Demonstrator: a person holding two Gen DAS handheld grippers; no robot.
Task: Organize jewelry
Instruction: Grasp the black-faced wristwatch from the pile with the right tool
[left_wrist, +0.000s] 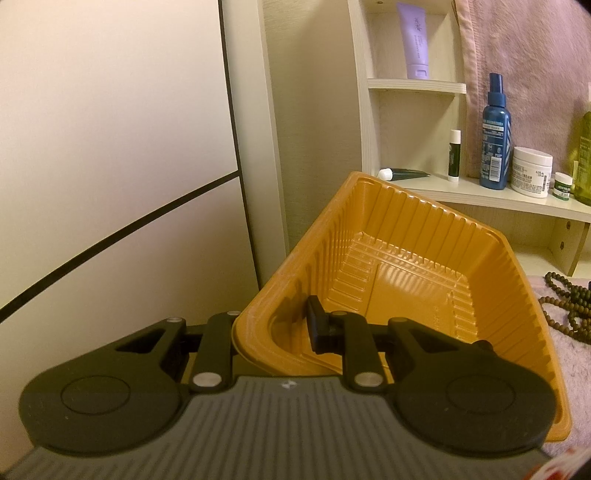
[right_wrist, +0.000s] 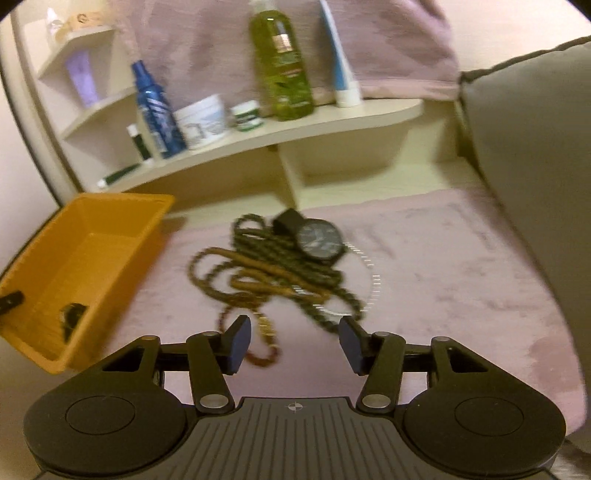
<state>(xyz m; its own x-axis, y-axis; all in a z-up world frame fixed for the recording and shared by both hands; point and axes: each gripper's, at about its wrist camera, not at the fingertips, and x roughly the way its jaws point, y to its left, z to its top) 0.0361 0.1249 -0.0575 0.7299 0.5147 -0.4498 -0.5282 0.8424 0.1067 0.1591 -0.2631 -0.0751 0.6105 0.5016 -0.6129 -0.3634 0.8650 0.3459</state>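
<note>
Meanwhile left fingers (left_wrist: 273, 328) clamp the orange tray's (left_wrist: 406, 206) wall; right fingers (right_wrist: 295, 343) stand apart, empty.

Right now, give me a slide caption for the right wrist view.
Open right claw faces tangled bead necklaces and a black watch on pink cloth, orange tray at left.

One orange tray (right_wrist: 92, 236), one black watch (right_wrist: 319, 240), one tangle of bead strands (right_wrist: 266, 273) whose number I cannot tell, two jars (right_wrist: 201, 120), two tall bottles (right_wrist: 155, 107), several tubes (left_wrist: 415, 40).
</note>
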